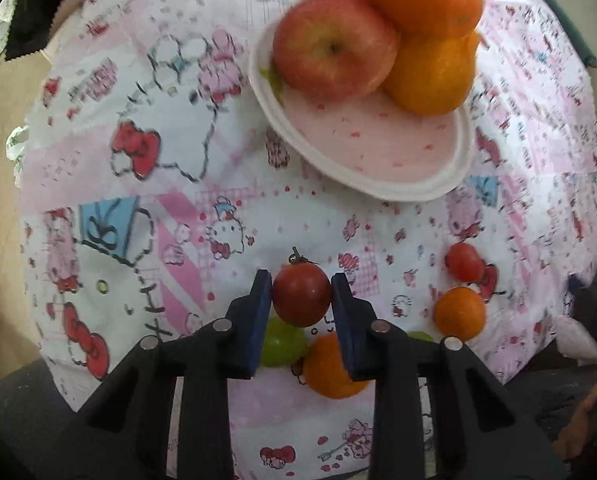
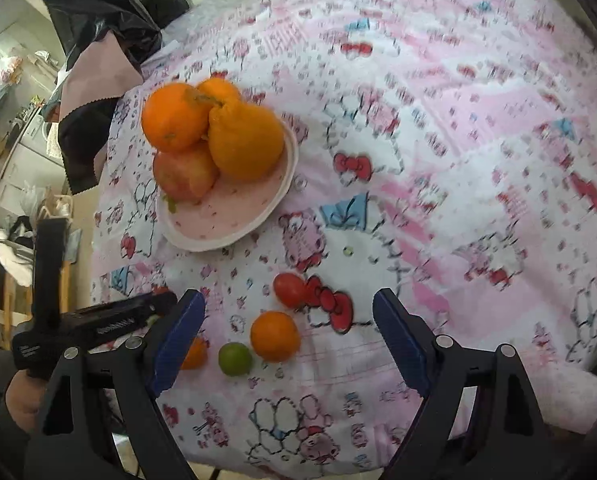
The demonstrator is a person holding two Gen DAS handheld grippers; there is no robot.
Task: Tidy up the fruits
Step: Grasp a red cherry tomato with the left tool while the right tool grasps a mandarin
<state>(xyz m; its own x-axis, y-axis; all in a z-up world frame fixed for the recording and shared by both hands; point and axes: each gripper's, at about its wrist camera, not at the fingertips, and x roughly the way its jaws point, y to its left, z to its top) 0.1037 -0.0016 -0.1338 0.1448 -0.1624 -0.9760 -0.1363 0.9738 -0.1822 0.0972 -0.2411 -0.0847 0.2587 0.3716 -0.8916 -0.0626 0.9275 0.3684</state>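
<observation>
No brand or label can be read; small white lettering on the black handle of the other tool in the right wrist view is too blurred to make out. The left gripper (image 1: 301,294) has its blue-padded fingers (image 1: 260,300) drawn narrow, clamped on a small dark-red cherry tomato with a stem (image 1: 301,295) above the pink cartoon-print cloth on the bench (image 1: 138,200). The right gripper (image 2: 288,336) holds its fingers wide with nothing between them, over a small round orange (image 2: 275,336), a green lime-like fruit (image 2: 235,359) and a second red tomato (image 2: 289,289). A white-rimmed pink plate (image 2: 226,220) carries a red apple (image 2: 184,176) and larger oranges (image 2: 244,142).
</observation>
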